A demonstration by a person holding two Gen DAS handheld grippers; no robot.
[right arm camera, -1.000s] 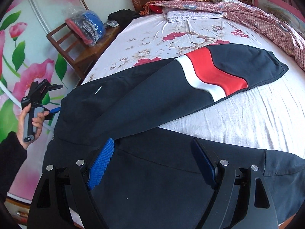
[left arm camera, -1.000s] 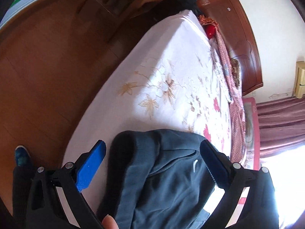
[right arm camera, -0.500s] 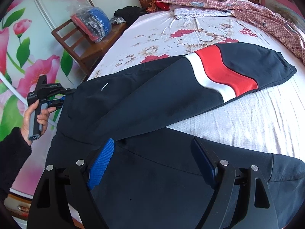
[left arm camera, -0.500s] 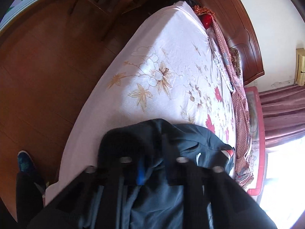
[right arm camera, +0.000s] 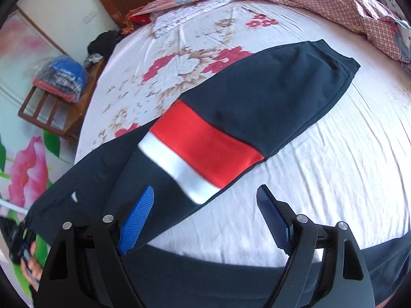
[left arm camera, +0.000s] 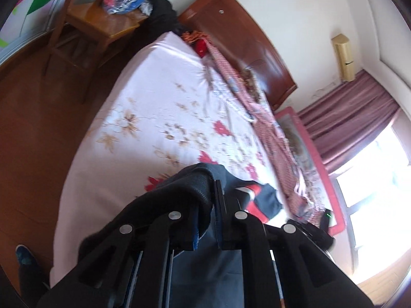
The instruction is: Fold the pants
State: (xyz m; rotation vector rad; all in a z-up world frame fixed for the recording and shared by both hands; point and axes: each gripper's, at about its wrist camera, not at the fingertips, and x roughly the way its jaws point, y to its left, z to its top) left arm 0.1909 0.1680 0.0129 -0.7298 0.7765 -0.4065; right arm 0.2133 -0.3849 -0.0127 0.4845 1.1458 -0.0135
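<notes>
Dark navy pants point(right arm camera: 269, 107) with a red and white band lie spread on the floral bed sheet point(right arm camera: 334, 159). One leg stretches toward the headboard; the other leg runs under my right gripper at the bottom of the view. My right gripper point(right arm camera: 205, 195) is open and empty, hovering above the near leg and the sheet. My left gripper point(left arm camera: 213, 195) is shut on the pants' waistband point(left arm camera: 190, 179) and holds it bunched above the bed edge. The far leg point(left arm camera: 264, 200) shows beyond it. The left gripper also shows in the right wrist view point(right arm camera: 18, 233), held in a hand.
A wooden chair point(right arm camera: 59, 107) with a bagged bundle stands left of the bed. A wooden headboard point(left arm camera: 244, 43) and a red patterned blanket point(right arm camera: 321, 2) lie at the far end. Wooden floor point(left arm camera: 33, 128) runs beside the bed; curtains and a bright window point(left arm camera: 372, 159) are at right.
My left gripper closed on the waistband and lifted and swung it toward the headboard. My right gripper moved forward over the pants and stayed open.
</notes>
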